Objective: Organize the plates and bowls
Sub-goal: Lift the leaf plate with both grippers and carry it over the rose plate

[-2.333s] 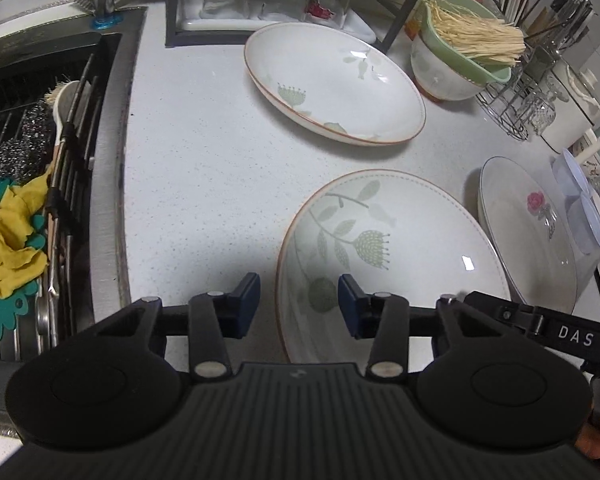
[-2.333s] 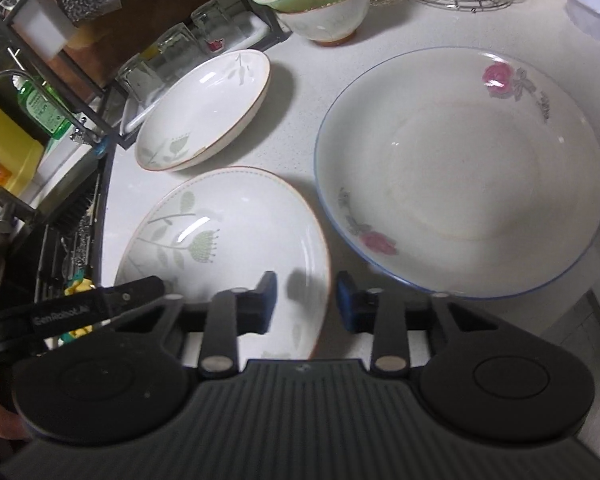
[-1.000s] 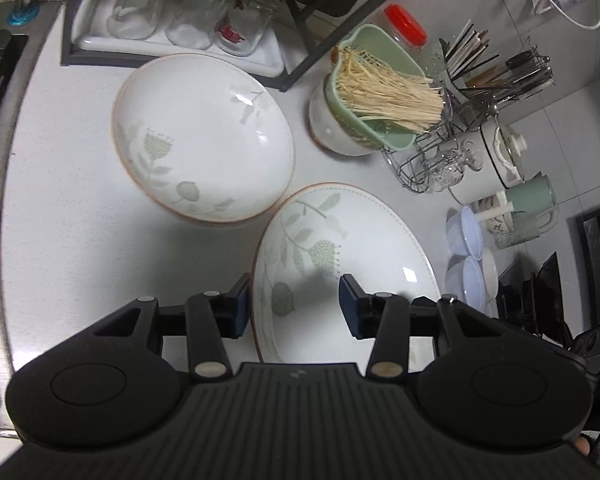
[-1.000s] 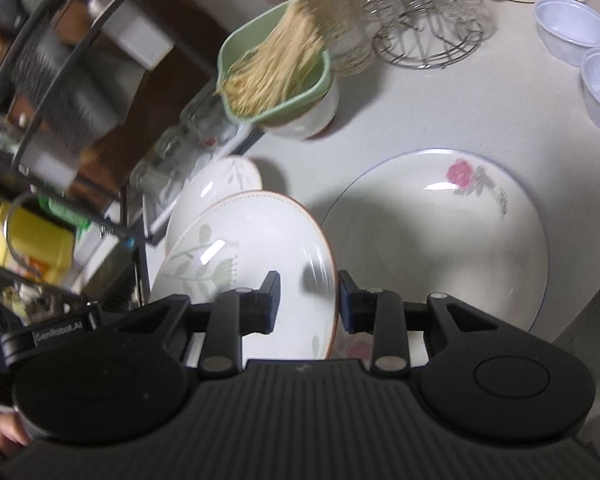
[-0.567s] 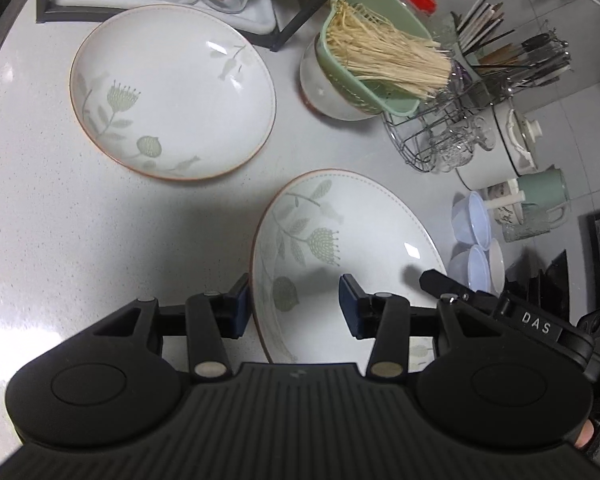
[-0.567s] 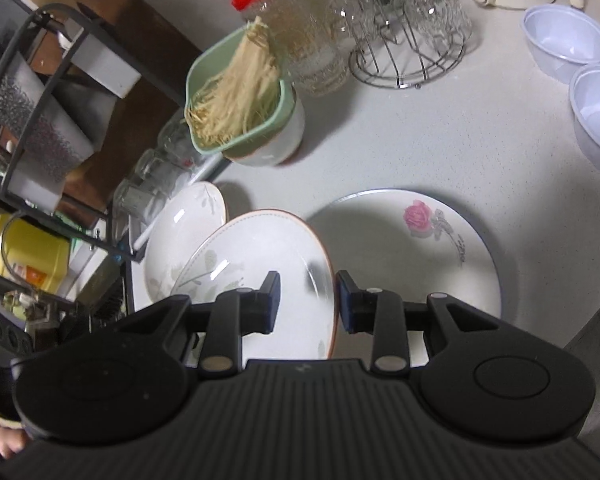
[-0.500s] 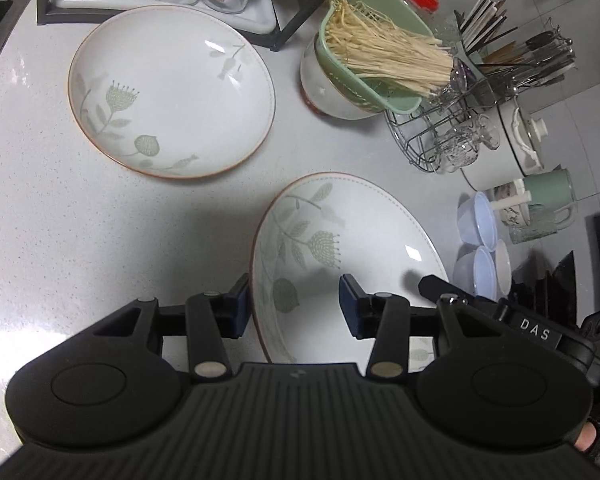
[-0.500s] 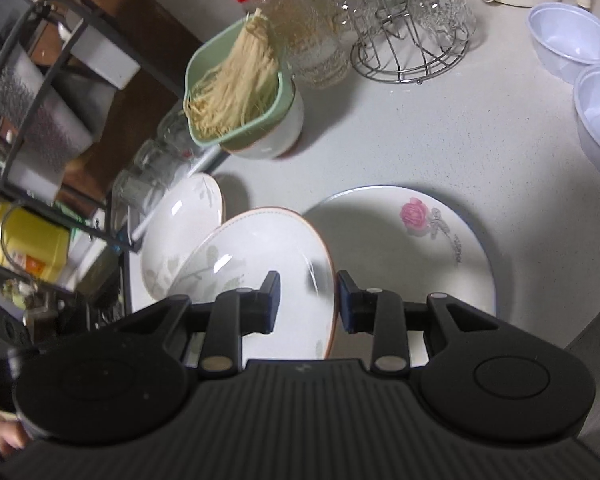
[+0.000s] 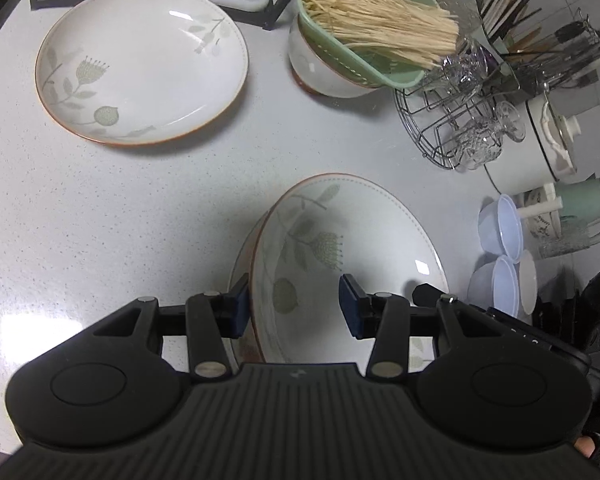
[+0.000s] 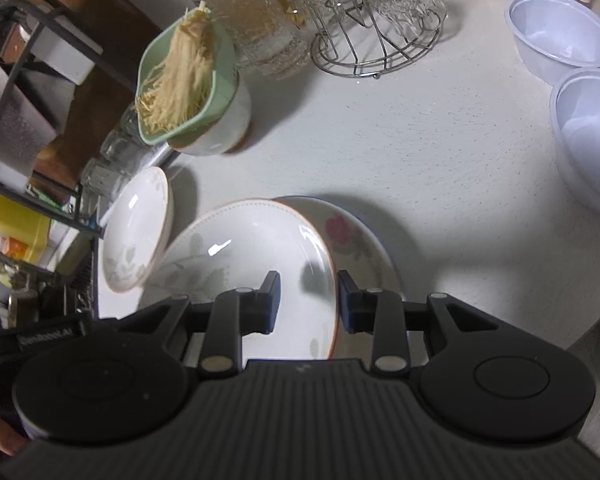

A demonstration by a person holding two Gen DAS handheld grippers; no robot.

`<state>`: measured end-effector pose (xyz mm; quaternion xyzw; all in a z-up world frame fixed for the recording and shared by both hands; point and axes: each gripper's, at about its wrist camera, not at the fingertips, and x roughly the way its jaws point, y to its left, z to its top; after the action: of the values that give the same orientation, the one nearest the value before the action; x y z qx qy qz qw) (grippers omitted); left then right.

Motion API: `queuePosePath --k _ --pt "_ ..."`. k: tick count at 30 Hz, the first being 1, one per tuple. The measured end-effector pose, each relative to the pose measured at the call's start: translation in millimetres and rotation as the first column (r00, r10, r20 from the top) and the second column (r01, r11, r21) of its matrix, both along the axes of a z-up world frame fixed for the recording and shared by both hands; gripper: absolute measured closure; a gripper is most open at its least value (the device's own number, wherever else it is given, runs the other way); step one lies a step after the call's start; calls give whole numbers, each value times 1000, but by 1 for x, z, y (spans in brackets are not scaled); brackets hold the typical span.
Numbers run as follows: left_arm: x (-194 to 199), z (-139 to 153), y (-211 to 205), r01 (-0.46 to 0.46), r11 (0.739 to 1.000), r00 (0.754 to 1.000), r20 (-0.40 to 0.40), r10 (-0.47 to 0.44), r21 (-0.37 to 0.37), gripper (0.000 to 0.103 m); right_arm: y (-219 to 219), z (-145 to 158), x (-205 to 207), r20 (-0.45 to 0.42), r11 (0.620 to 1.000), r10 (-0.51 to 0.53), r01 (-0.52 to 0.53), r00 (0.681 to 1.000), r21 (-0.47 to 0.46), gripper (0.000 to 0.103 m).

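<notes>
A leaf-patterned plate (image 9: 340, 264) is carried between two handheld grippers, hanging directly over the rose plate (image 10: 360, 240), which lies flat on the counter and shows only as a crescent on its far side. The left gripper (image 9: 294, 306) clamps the leaf plate's left rim and the right gripper (image 10: 308, 300) clamps its right rim, so neither is nearer. Both point steeply downward, holding the plate slightly tilted.

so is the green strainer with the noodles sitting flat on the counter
No, the green strainer rests tilted in a white bowl, not on the counter.
</notes>
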<state>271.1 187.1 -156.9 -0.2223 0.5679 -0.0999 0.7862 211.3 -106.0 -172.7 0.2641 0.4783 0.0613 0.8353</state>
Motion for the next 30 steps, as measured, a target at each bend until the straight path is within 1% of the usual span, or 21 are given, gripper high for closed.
queuePosePath --k 5,8,13,17,21,23,26,28,29,30 --pt "-4 0 -19 27 998 1000 -6 -26 60 53 -9 -5 -2 7 998 47 -47 999 -28 69" --pt "-8 -4 -24 41 994 999 -17 -39 98 53 -13 -8 -3 5 998 61 -61 998 -20 69" --pt "-10 -9 -25 31 992 999 -42 -26 123 53 -10 -14 -1 15 995 93 -93 996 -29 69" --pt "-12 -13 -20 2 994 997 -76 6 105 53 -5 -14 1 33 993 114 -112 993 -47 69" --pt "-12 -13 -24 8 992 997 -79 2 122 53 -4 -17 3 33 992 110 -108 993 -62 69" --pt "-12 -14 -25 9 993 996 -91 2 117 53 -5 -19 3 31 992 107 -105 994 -66 69" --pt "-16 -11 -22 11 993 996 -90 -1 113 52 -6 -20 2 38 992 107 -104 994 -70 71" --pt "-17 -9 -16 -9 996 994 -108 18 87 49 -4 -19 1 60 990 112 -107 992 -94 71" --pt "-18 -8 -11 -31 997 992 -116 39 67 45 -2 -19 1 70 988 115 -107 991 -107 71" --pt "-18 -7 -5 -52 997 991 -121 59 61 43 -1 -21 1 74 988 117 -109 990 -113 73"
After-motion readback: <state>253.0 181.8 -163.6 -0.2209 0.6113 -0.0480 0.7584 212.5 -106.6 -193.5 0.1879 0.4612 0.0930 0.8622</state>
